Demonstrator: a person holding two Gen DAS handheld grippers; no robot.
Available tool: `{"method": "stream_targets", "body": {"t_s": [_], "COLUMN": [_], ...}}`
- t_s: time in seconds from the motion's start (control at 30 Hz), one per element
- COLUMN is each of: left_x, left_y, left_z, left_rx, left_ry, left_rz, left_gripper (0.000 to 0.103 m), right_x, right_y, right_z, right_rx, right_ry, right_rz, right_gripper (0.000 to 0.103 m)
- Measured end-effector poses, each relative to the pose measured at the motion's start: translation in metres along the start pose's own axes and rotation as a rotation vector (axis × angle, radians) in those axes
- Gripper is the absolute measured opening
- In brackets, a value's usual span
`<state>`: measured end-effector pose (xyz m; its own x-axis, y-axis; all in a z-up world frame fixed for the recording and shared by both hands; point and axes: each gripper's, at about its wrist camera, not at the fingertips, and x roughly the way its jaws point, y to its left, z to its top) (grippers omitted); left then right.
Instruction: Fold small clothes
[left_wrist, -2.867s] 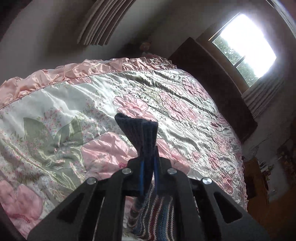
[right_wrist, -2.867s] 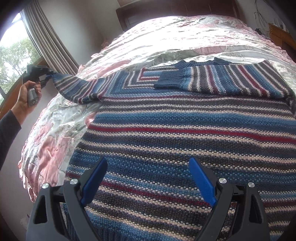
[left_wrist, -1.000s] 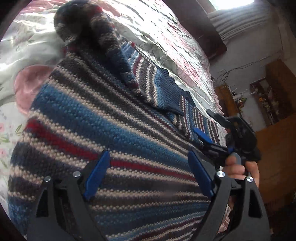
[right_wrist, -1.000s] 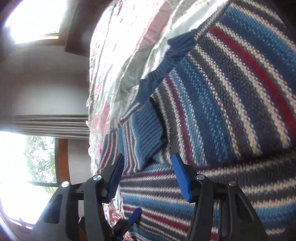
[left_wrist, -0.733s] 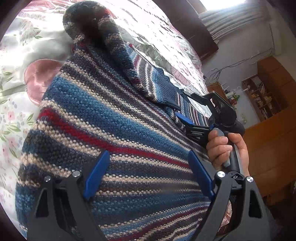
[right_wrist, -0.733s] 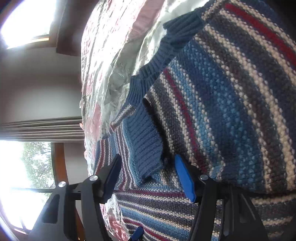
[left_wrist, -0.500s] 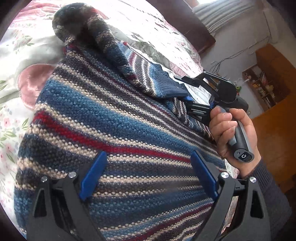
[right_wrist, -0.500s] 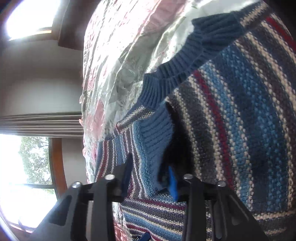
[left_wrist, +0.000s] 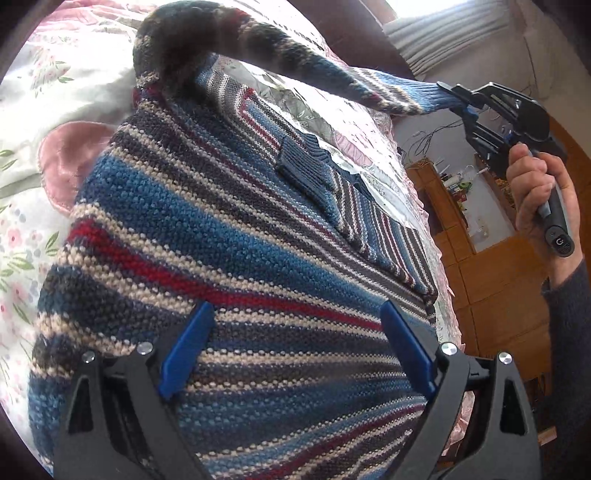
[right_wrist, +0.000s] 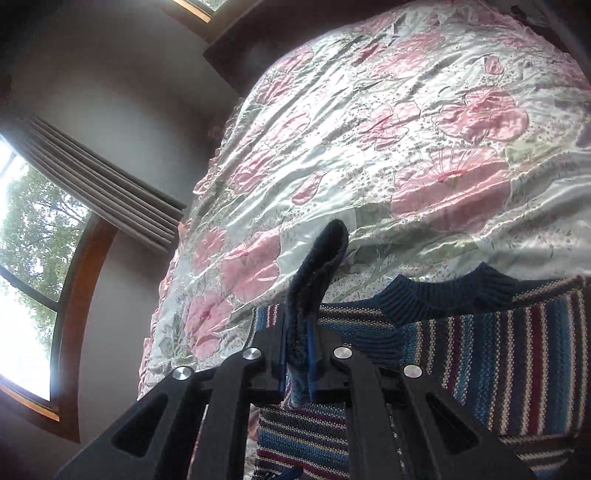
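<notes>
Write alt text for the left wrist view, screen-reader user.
A striped knit sweater lies on a floral bedspread, under the open left gripper. At upper right, a hand holds the right gripper, shut on the cuff of one sleeve, which it holds above the sweater.

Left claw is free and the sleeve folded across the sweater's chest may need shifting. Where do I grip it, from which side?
Probably the ribbed blue cuff: it is that sleeve's free end, lying flat on the striped sweater. Approach with the open left claw from the cuff's end edge, the side facing the raised sleeve, sliding one finger under the rib.
</notes>
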<state>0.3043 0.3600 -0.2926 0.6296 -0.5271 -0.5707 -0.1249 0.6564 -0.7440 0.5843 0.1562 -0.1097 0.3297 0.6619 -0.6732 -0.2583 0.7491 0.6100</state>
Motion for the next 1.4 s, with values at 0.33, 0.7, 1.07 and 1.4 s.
{"method": "stream_targets", "body": {"t_s": [0.33, 0.7, 1.07, 1.4], "left_x": [-0.007, -0.038, 0.036, 0.063], "left_y": [0.003, 0.002, -0.011, 0.003], "left_z": [0.001, 0.067, 0.161, 0.17], "left_rx": [0.003, -0.119, -0.061, -0.051], "left_ry": [0.001, -0.061, 0.07, 0.155], "left_rz": [0.004, -0.055, 0.009, 0.069], "left_gripper": [0.091, 0.092, 0.092, 0.092], "right_x": [-0.025, -0.012, -0.014, -0.023], "right_y": [-0.135, -0.249, -0.249, -0.248], "right_z": [-0.027, -0.082, -0.08, -0.087], "right_rx": [0.155, 0.341, 0.359, 0.289], "right_ry": [-0.007, 0.055, 0.049, 0.024], "right_rz": [-0.134, -0.121, -0.089, -0.185], "right_gripper": [0.008, 0.02, 0.008, 0.023]}}
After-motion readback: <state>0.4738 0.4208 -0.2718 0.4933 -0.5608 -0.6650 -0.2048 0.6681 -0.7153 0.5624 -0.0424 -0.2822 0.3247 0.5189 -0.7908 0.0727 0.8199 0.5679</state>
